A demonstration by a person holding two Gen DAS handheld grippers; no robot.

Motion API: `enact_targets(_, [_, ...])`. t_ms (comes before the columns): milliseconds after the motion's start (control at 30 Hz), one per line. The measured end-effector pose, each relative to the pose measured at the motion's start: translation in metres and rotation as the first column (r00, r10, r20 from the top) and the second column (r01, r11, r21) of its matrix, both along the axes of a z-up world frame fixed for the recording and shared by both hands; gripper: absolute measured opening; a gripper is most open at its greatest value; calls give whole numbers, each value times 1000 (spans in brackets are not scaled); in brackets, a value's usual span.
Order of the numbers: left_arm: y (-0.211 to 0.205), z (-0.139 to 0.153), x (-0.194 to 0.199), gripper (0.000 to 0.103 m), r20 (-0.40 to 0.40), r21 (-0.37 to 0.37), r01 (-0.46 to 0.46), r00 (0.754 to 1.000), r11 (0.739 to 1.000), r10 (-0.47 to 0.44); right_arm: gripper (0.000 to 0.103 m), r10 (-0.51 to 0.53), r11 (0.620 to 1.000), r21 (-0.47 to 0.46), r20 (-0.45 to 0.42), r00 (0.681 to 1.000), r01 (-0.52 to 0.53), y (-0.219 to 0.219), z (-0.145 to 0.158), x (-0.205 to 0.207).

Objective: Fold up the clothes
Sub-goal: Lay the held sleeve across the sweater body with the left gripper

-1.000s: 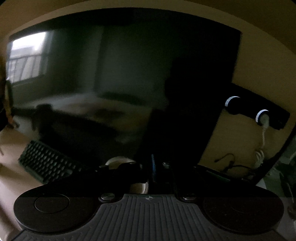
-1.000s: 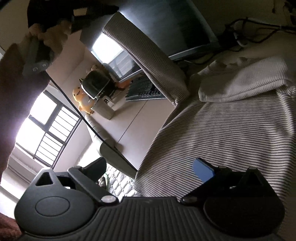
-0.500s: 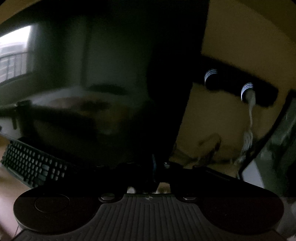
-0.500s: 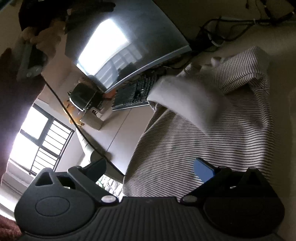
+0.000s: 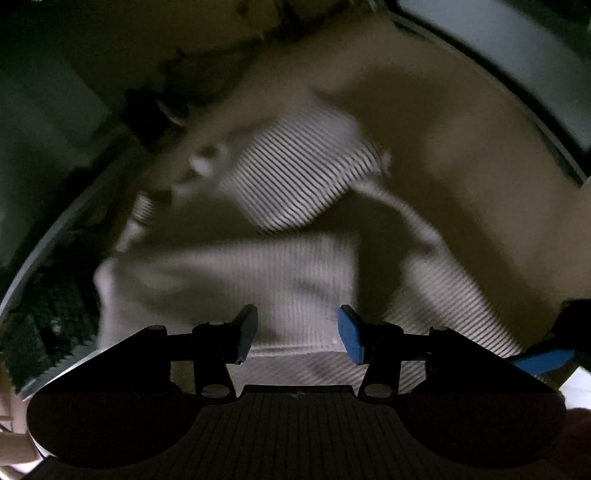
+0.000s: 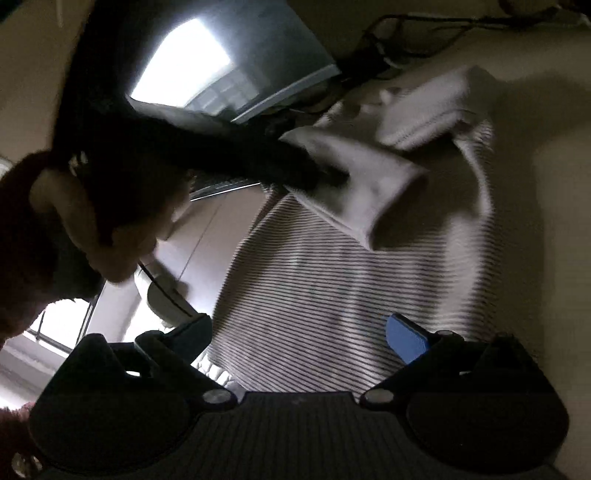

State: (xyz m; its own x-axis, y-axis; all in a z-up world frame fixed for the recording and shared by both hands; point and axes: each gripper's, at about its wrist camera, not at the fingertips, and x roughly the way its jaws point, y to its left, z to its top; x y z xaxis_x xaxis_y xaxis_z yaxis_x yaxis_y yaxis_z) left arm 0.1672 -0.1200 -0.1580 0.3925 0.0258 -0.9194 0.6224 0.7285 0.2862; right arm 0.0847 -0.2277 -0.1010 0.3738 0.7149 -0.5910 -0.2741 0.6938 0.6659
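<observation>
Dim, motion-blurred; perhaps window-lit glare.

A striped shirt (image 6: 332,280) lies spread on the bench (image 6: 546,155), one sleeve (image 6: 354,177) folded across its upper body and a second folded part (image 6: 428,110) lying beyond that, nearer the back. Behind the shirt a monitor (image 6: 236,59) stands at the bench's rear, with a keyboard (image 5: 44,325) below it, to the shirt's left, and cables (image 6: 406,33) along the back edge. The left gripper (image 5: 295,330) hangs over the folded sleeve, jaws opening, nothing pinched between them. The right gripper (image 6: 299,338) sits above the shirt's near hem, jaws apart. A hand (image 6: 107,221) holds the left gripper's body on the left side of the right wrist view.
</observation>
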Motion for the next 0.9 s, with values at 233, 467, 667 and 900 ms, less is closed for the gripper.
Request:
enact_targets(233, [2,-29,14,3,-25,14,-52,998,999,52,101,-34,999,-20,-18,999,34,-7,-4,-10])
enact_targets(467, [17,3,15,0,-25,-132,-117,993,984,115,101,-53,998,-21,-12,999,53,-10,-4,-12])
enact_targets(667, [50,72,25,0,87,-274,-208,967,939,240,101,-57,998,-16,4,998,57,-12,0,-13])
enact_targets(900, [46,94,29,2,81,-301,-233,960,925,268,101,-37,999,-23,41,998,38,-11,7,-15])
